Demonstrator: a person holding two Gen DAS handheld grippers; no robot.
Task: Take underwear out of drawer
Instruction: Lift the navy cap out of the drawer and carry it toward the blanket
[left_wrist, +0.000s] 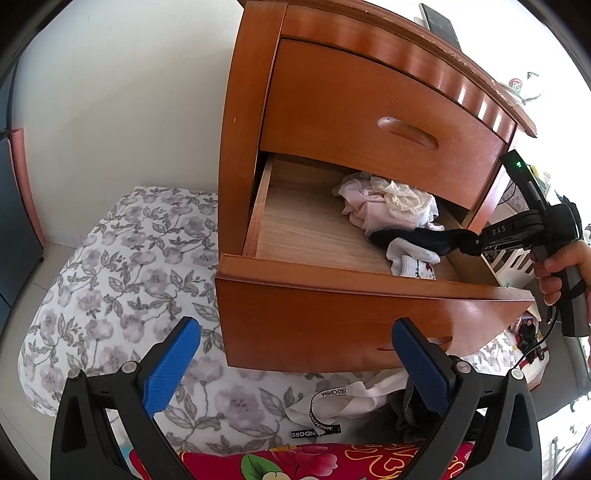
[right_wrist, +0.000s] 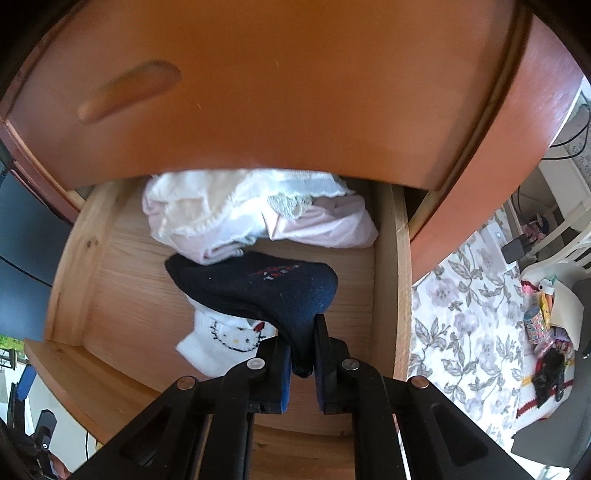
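Floral bedspread (left_wrist: 122, 280) below nightstand; red floral cloth (left_wrist: 295, 461) nearest camera

A plain white wall (left_wrist: 122, 92) stood behind the reddish-brown wooden nightstand (left_wrist: 255, 110), brightly lit by what seemed daylight. Left of the nightstand lay a floral white-and-grey bedcover (left_wrist: 122, 280), with a red flowered cloth (left_wrist: 295, 461) below it. Right of the nightstand, white furniture (right_wrist: 561, 206), perhaps shelving, showed blurred.

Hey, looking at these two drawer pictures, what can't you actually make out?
- Back of the open drawer: the upper drawer front covers it in both views.
- Pale clothes pile: bunched, separate pieces unclear.
- Dark garment in the right gripper: pinched end hidden between the pads; kind unclear.
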